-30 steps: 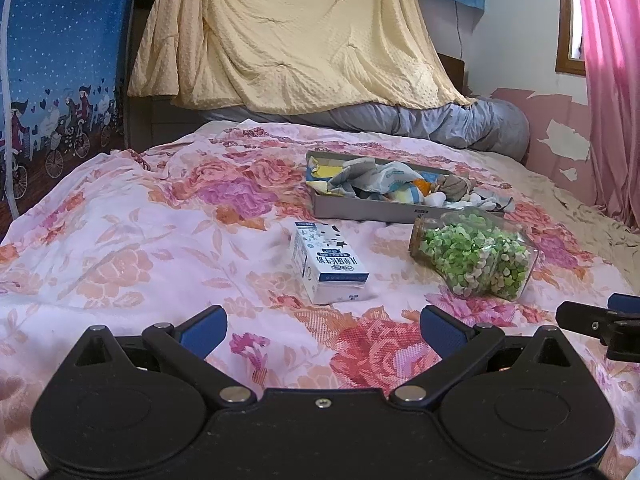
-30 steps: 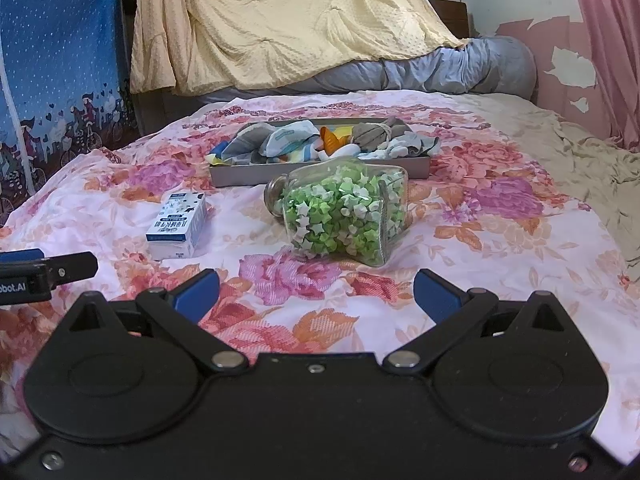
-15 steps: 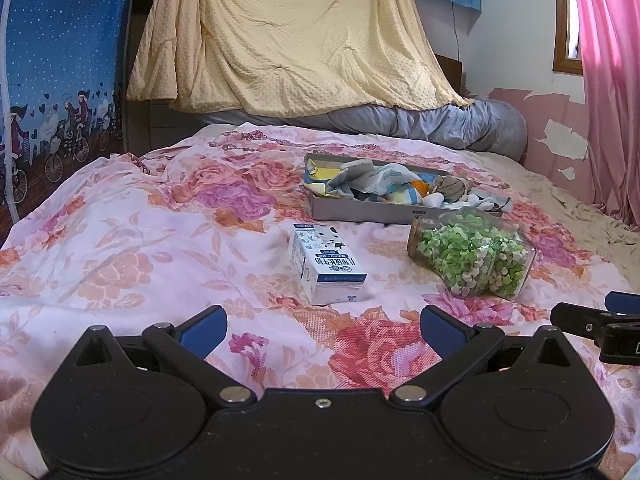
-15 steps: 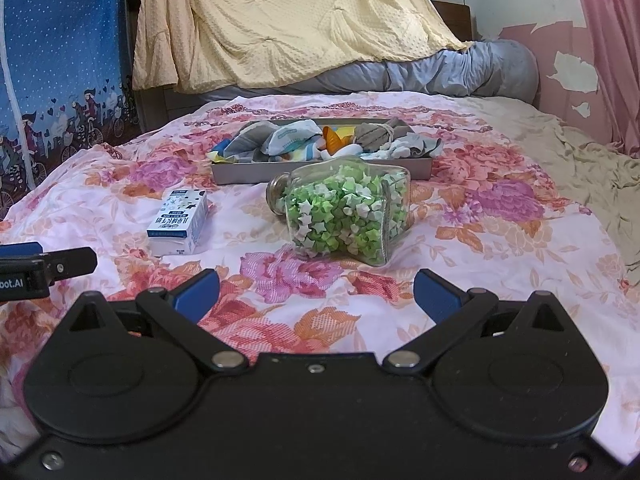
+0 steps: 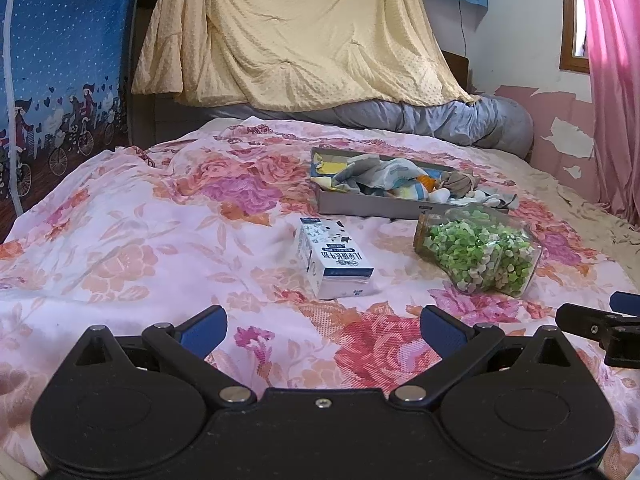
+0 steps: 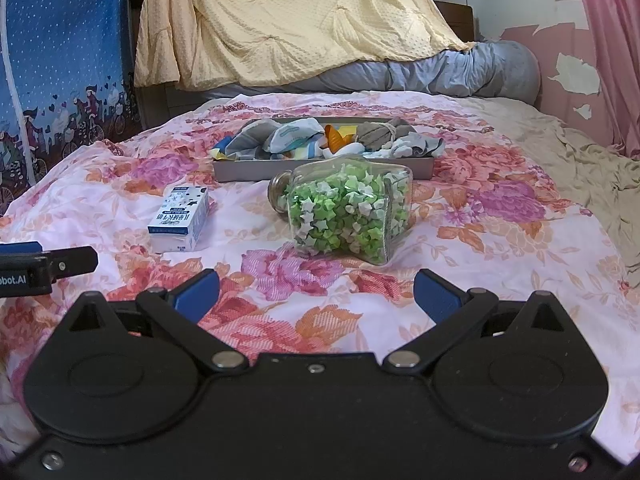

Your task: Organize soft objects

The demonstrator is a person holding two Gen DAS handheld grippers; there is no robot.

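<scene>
Both wrist cameras sit low above the floral bedspread point(image 5: 120, 216), facing the draped headboard end. The left view looks from the left, the milk carton point(image 5: 334, 262) nearest ahead. The right view looks from further right, the star-filled jar point(image 6: 348, 210) nearest ahead. Both share carton, jar and the grey tray point(image 6: 320, 169) behind them.

The bedspread point(image 5: 168, 224) is showing as woven floral cloth, matt and lightly creased; the yellow blanket point(image 5: 296, 36) is looking like soft dimpled fabric; the jar point(image 6: 348, 212) is gleaming as clear glossy glass, packed with folded paper stars point(image 6: 340, 216); the milk carton point(image 5: 334, 260) is looking like smooth printed card; the tray point(image 6: 320, 168) is appearing matt grey, holding crumpled cloth socks point(image 6: 288, 140); both grippers' bodies are reading as matt black plastic with shiny metal pins.
</scene>
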